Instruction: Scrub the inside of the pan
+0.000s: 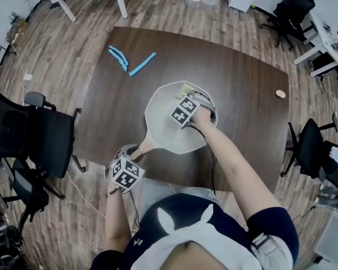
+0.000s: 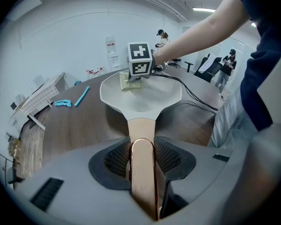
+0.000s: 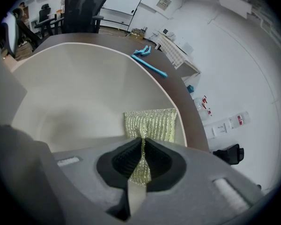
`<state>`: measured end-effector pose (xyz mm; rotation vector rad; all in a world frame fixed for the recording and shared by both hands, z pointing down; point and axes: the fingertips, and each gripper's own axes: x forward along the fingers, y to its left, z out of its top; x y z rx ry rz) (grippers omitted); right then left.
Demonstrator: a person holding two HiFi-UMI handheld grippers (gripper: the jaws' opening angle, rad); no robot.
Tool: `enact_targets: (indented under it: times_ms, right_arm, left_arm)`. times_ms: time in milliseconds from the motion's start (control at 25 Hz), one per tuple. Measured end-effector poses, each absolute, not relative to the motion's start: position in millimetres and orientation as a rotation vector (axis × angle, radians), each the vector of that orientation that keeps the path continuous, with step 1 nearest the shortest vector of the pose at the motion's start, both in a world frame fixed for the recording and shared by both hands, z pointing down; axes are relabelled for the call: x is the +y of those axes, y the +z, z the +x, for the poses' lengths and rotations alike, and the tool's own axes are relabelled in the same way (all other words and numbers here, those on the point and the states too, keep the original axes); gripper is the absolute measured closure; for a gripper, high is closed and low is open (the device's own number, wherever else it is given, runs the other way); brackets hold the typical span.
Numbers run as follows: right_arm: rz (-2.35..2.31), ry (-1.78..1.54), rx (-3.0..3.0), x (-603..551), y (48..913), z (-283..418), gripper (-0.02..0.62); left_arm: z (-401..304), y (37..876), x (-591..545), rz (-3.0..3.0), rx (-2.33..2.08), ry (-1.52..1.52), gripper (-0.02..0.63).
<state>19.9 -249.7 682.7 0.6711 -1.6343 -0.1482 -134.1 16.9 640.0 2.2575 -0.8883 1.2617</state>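
A cream pan (image 1: 168, 125) rests on the dark table (image 1: 242, 89), its copper-toned handle (image 2: 143, 165) pointing at me. My left gripper (image 1: 136, 155) is shut on that handle, the ribbed pads pressing its sides. Inside the pan, against the far wall, lies a yellow-green scrubbing cloth (image 3: 150, 124) (image 2: 129, 80). My right gripper (image 1: 192, 107) is shut on the cloth and holds it down on the pan's inner surface (image 3: 79, 93). The head view shows only a corner of the cloth (image 1: 185, 90) past the marker cube.
Blue plastic pieces (image 1: 129, 61) lie on the far left of the table (image 3: 147, 60). A small round object (image 1: 280, 93) sits near the right edge. Black office chairs (image 1: 28, 134) stand left and right of the table. A cable (image 2: 192, 93) trails from the right gripper.
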Motion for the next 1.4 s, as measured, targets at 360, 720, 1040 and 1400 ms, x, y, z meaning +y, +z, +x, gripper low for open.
enact_targets:
  times_ms: [360,720,1040,1400]
  right_arm:
    - [0.634,-0.144,-1.545,-241.1,687.7,33.5,0.572]
    - [0.592,-0.143,-1.459,-228.1,693.4,50.0,0.573]
    - [0.572,-0.114,-1.414,-217.8,694.6,61.7,0.573]
    - [0.542,-0.087,-1.338,-205.1,697.2,74.8,0.574]
  left_arm:
    - [-135.2,639.1,18.8,2.252,-0.889,1.255,0.446]
    - [-134.6,639.4,20.5,2.248,-0.892,1.247,0.446]
    - [-135.2,639.4,21.9,2.245,-0.895,1.242,0.446]
    - [-134.1,639.4,22.5,2.239,-0.895,1.238,0.446]
